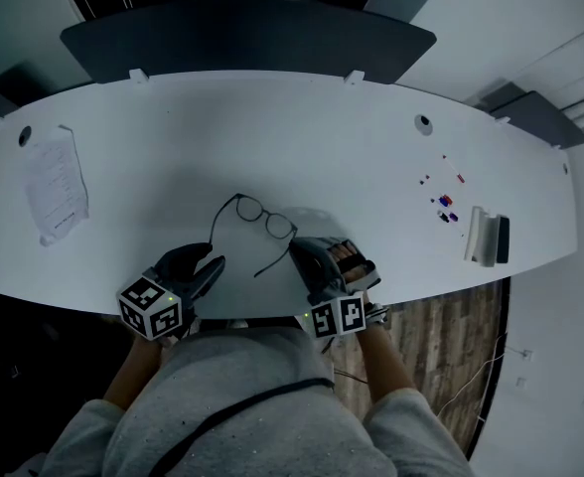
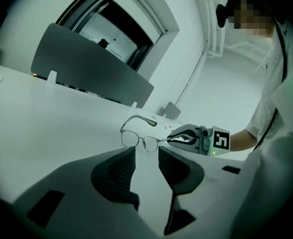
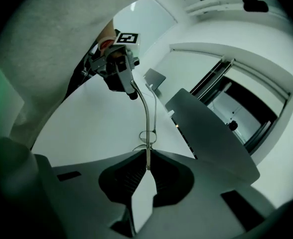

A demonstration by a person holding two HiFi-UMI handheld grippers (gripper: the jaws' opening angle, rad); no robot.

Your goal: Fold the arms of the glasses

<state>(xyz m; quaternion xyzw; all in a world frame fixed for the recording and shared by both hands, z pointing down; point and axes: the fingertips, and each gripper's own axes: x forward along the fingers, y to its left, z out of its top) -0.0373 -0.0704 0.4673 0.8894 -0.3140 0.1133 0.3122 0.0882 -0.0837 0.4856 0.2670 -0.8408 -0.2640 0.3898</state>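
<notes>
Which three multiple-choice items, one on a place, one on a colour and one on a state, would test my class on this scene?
1. Where on the table does the sheet of paper lie in the head view? A left end; B right end; C middle.
2. What colour is the table top? A red; B white; C yellow.
3. What is the right gripper doing? A standing open; B shut on the paper; C shut on the glasses.
1 A: the sheet sits by the left end. 2 B: the top shows white. 3 C: its jaws pinch the thin frame.

White curved table (image 1: 371,147), paper sheet (image 1: 57,185) left, perhaps erasers (image 1: 488,237) right
</notes>
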